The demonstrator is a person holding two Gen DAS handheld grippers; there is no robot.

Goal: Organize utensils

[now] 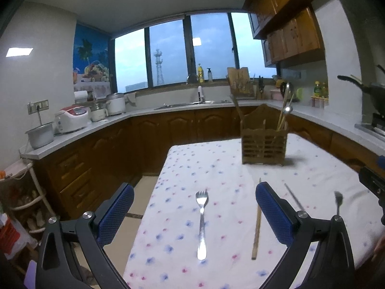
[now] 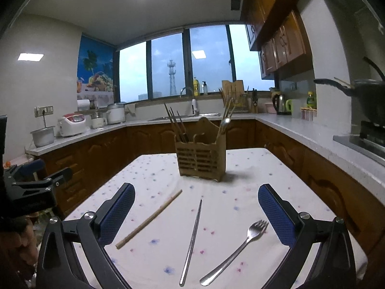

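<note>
A wooden utensil holder (image 1: pixel 264 144) (image 2: pixel 201 157) stands on the flowered tablecloth (image 1: pixel 216 173) and holds chopsticks and spoons. My left gripper (image 1: pixel 195 207) is open and empty above a metal fork (image 1: pixel 201 224). A wooden chopstick (image 1: pixel 256 224) lies just left of its right finger; a metal chopstick (image 1: pixel 294 198) and a second fork (image 1: pixel 337 202) lie further right. My right gripper (image 2: pixel 196 208) is open and empty above the metal chopstick (image 2: pixel 191 240), with the wooden chopstick (image 2: pixel 149 219) to the left and a fork (image 2: pixel 237 249) to the right.
The table's left edge drops to the floor (image 1: pixel 137 207). Kitchen counters (image 2: pixel 300 132) ring the room, with rice cookers (image 1: pixel 72 118), a sink (image 1: pixel 192 104), a kettle (image 2: pixel 280 104) and a wok (image 2: pixel 368 98) on the stove. The left gripper shows at the left edge (image 2: pixel 31 183).
</note>
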